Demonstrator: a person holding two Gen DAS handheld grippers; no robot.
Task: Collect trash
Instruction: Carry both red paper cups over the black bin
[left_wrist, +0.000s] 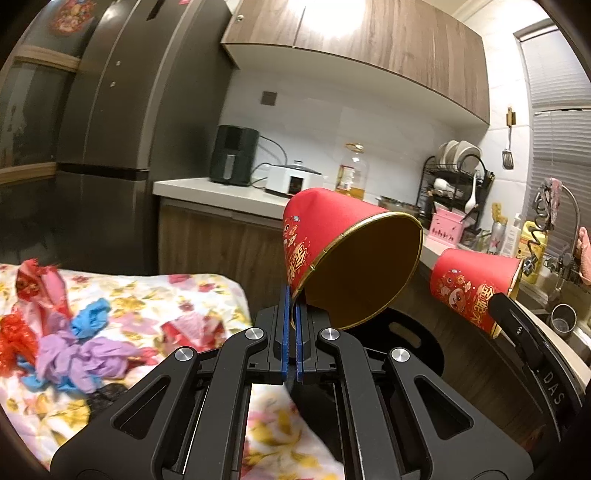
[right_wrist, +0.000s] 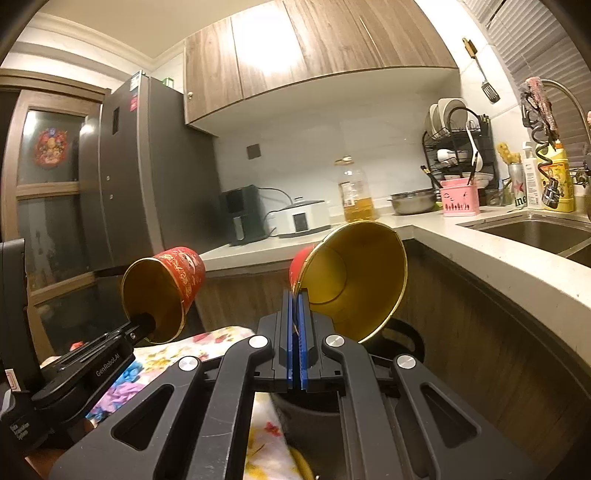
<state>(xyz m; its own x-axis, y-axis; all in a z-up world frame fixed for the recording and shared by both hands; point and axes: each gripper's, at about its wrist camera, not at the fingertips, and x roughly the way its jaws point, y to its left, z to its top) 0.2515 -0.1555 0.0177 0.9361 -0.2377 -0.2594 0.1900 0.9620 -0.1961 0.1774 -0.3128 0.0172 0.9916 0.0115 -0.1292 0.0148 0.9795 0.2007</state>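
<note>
Right now you hold two red paper cups up off the flowered cloth (left_wrist: 177, 295): your left gripper (left_wrist: 293, 295) pinches the left cup (left_wrist: 317, 236) by its rim, your right gripper (right_wrist: 295, 299) pinches the right cup (right_wrist: 354, 277) likewise, both above the dark bin (right_wrist: 402, 332) beside the kitchen counter (right_wrist: 480, 254).

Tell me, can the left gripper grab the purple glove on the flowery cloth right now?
Probably not yet: the left gripper is shut on a red paper cup, so its jaws are busy, though nothing blocks the purple glove.
</note>
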